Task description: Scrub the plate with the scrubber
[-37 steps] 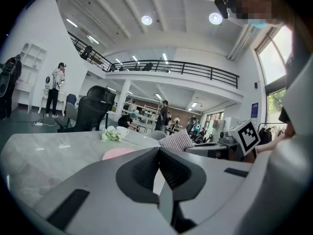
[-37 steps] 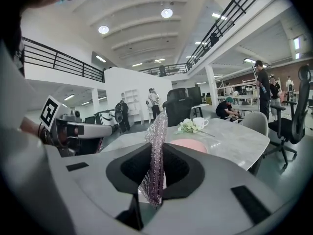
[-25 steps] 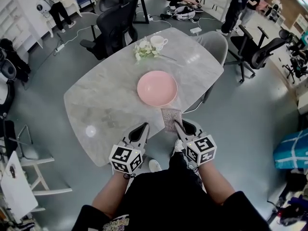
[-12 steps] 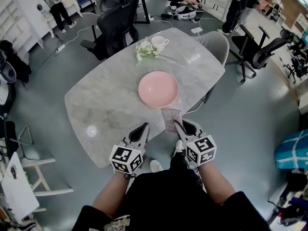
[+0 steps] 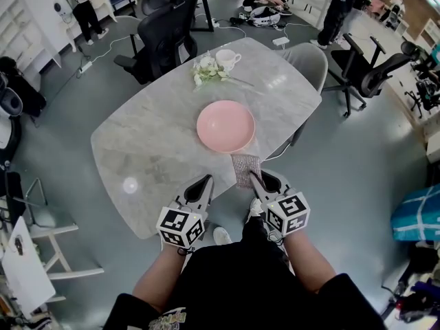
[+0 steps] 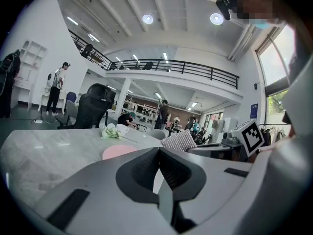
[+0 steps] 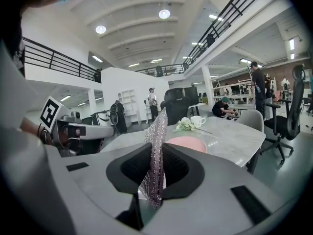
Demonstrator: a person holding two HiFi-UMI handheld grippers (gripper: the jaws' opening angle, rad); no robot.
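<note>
A round pink plate (image 5: 225, 126) lies on the marble table (image 5: 158, 150), toward its near right side. My right gripper (image 5: 253, 177) is shut on a silvery mesh scrubber (image 5: 245, 169), held at the table's near edge just short of the plate. In the right gripper view the scrubber (image 7: 157, 151) stands upright between the jaws with the plate (image 7: 187, 143) beyond. My left gripper (image 5: 205, 182) hovers beside it over the table's near edge, shut and empty; its view shows the plate (image 6: 120, 151) and the scrubber (image 6: 179, 140).
A white cup (image 5: 225, 60) and a small bunch of white flowers (image 5: 207, 71) sit at the table's far side. Black office chairs (image 5: 163, 36) and a grey chair (image 5: 307, 64) ring the table. People stand farther back on the floor.
</note>
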